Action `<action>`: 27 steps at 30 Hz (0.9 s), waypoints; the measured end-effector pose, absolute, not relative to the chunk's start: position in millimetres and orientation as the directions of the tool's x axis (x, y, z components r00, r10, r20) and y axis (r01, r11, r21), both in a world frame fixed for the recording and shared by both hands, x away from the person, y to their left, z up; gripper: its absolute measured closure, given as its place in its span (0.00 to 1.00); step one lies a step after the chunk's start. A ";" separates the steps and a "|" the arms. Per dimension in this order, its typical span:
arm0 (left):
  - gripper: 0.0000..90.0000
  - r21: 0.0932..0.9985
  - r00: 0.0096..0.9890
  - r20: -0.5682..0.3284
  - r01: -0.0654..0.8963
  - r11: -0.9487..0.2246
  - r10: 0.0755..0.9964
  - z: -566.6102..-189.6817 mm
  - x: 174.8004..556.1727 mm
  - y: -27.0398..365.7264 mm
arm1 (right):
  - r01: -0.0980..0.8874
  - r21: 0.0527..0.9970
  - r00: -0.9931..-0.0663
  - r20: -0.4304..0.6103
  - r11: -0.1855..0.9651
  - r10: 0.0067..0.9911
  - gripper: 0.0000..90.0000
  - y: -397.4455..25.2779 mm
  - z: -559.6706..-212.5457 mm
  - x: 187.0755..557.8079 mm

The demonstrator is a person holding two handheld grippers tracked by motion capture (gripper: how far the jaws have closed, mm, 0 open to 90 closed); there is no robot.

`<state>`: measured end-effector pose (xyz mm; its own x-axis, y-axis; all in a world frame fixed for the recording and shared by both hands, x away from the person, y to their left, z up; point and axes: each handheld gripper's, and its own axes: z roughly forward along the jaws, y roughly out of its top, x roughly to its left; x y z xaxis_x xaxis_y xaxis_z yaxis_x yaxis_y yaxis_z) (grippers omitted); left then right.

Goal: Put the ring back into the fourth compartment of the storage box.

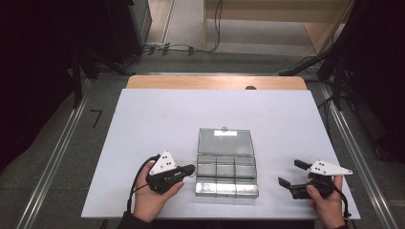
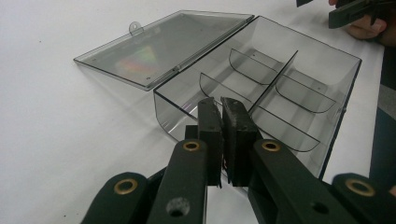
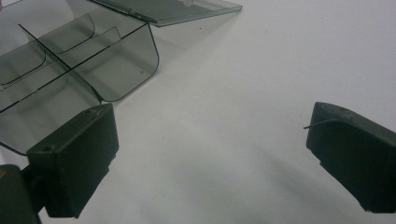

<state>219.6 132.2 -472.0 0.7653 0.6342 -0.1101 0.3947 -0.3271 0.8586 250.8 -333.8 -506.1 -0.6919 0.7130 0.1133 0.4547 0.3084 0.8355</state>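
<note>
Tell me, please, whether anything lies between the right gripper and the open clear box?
Nothing visible does: only bare white table separates the right gripper, jaws wide apart, from the clear box, whose lid lies flat behind it.

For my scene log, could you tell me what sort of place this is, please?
Probably a lab recording station: a white-covered table on a grey floor, cables trailing behind it, and hand-held grippers, left and right, beside an open compartment box.

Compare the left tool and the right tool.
The left tool has its jaws nearly shut, pointing at the clear box; the right tool has its jaws spread wide, farther from the box. Both are hand-held over the white table, and nothing shows in their jaws.
</note>
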 end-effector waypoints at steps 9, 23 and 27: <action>0.96 0.864 0.773 -0.107 0.383 -0.326 0.626 -469.8 217.5 129.0 | 0.456 0.834 -0.691 0.114 0.309 0.714 0.01 -333.7 -506.1 250.9; 0.96 0.871 0.787 -0.113 0.372 -0.321 0.606 -468.0 214.9 122.6 | 0.454 0.835 -0.693 0.111 0.311 0.712 0.01 -333.6 -506.3 251.2; 0.96 0.870 0.793 -0.111 0.369 -0.327 0.600 -468.4 214.2 120.2 | 0.454 0.835 -0.693 0.112 0.311 0.712 0.01 -333.6 -506.3 251.3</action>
